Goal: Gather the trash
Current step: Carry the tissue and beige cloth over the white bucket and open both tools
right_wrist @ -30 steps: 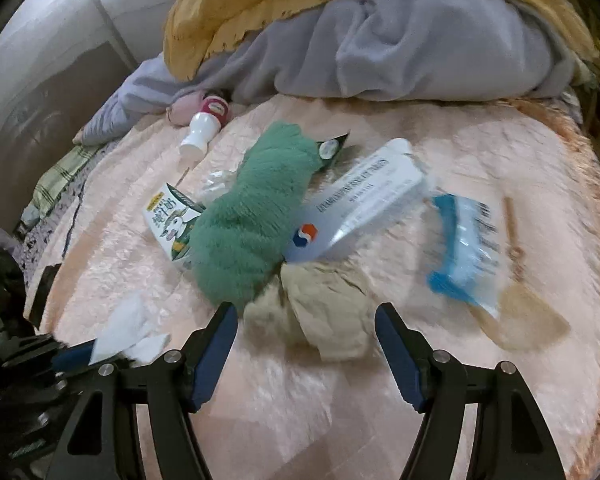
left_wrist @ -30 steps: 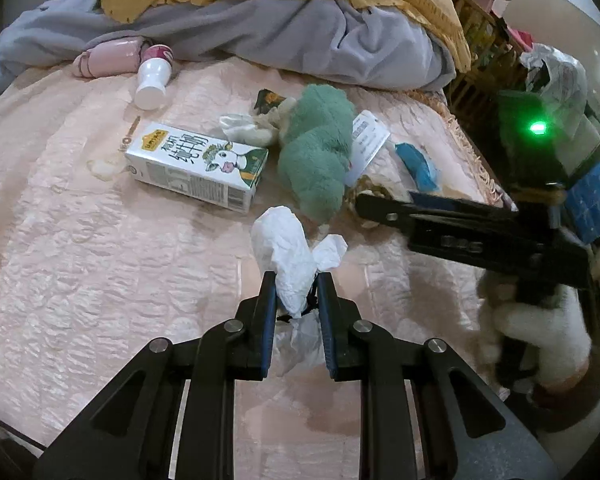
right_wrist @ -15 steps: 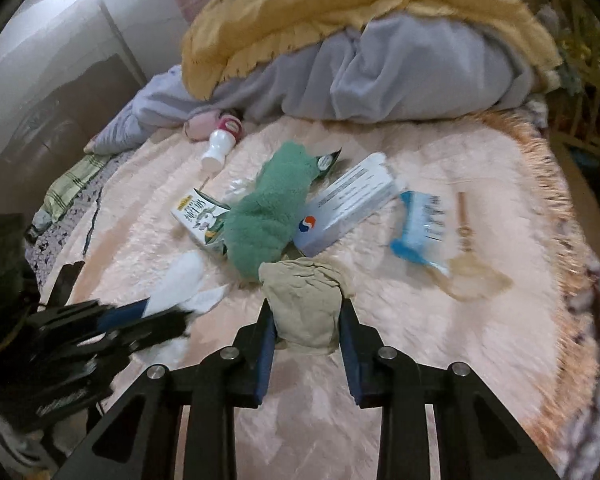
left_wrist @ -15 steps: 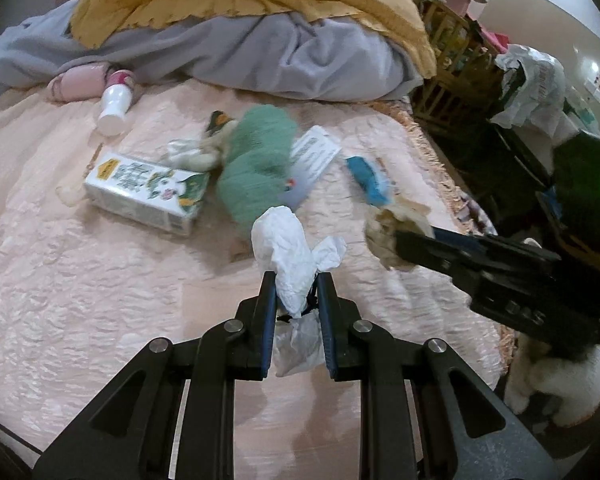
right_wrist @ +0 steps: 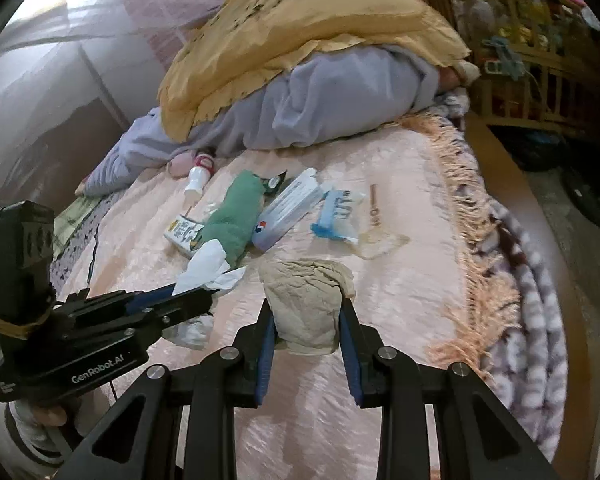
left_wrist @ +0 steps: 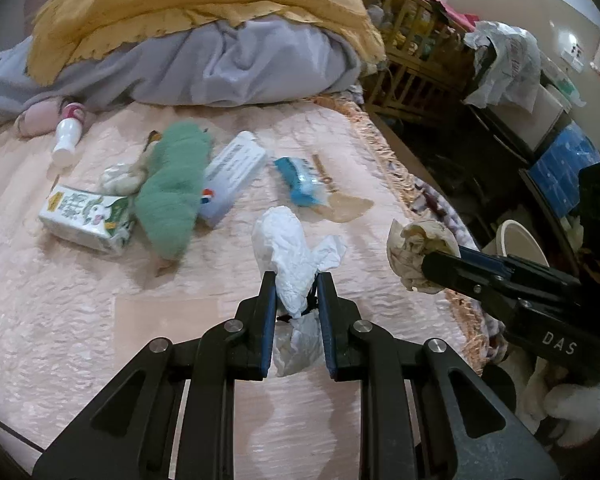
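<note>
Left wrist view: the left gripper (left_wrist: 296, 288) is clamped on a crumpled white tissue (left_wrist: 290, 248), held above the pink quilted bedspread (left_wrist: 80, 320). To its right, the right gripper (left_wrist: 424, 260) pinches a crumpled beige paper wad (left_wrist: 410, 244). Right wrist view: the same wad (right_wrist: 306, 304) sits pressed between both blue pads. Farther off lie a green-and-white milk carton (left_wrist: 86, 220), a green fuzzy cloth (left_wrist: 174, 196), a white-and-blue flat box (left_wrist: 232, 178), a blue plastic wrapper (left_wrist: 300, 180) and a small white bottle with red label (left_wrist: 68, 134).
</note>
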`<state>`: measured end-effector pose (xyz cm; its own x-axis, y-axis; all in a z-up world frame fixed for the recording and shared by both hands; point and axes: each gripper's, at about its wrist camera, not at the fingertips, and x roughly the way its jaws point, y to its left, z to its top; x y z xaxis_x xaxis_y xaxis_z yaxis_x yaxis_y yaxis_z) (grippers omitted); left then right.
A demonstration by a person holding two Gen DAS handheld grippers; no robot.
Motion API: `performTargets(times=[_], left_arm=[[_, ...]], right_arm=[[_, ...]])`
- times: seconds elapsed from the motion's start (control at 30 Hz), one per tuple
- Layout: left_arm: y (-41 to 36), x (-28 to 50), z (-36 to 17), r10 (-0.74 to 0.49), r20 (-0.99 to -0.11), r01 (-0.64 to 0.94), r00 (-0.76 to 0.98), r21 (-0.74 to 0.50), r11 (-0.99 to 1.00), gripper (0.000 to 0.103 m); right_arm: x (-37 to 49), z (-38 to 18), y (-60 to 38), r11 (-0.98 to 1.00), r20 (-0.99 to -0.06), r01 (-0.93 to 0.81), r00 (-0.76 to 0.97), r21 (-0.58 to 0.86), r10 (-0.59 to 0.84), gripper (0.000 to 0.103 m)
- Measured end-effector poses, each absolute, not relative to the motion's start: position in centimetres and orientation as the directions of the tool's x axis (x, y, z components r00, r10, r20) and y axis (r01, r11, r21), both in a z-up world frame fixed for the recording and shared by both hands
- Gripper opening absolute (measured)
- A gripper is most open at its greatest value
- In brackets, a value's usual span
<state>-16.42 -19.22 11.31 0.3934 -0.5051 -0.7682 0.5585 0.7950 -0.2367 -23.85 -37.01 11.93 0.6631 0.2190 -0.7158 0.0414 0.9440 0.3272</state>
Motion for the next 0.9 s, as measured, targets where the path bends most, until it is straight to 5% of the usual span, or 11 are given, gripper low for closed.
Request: performTargets(times=[0.9], left_arm=[[-31.0,-20.8,12.8,-0.577,-0.754,0.708,0.314,-0.219,0.671,0.017]], right_arm=[[-31.9,12.9,-47.2,0.913,-0.699,0.248,0.713,0.323,0.054,0.029]])
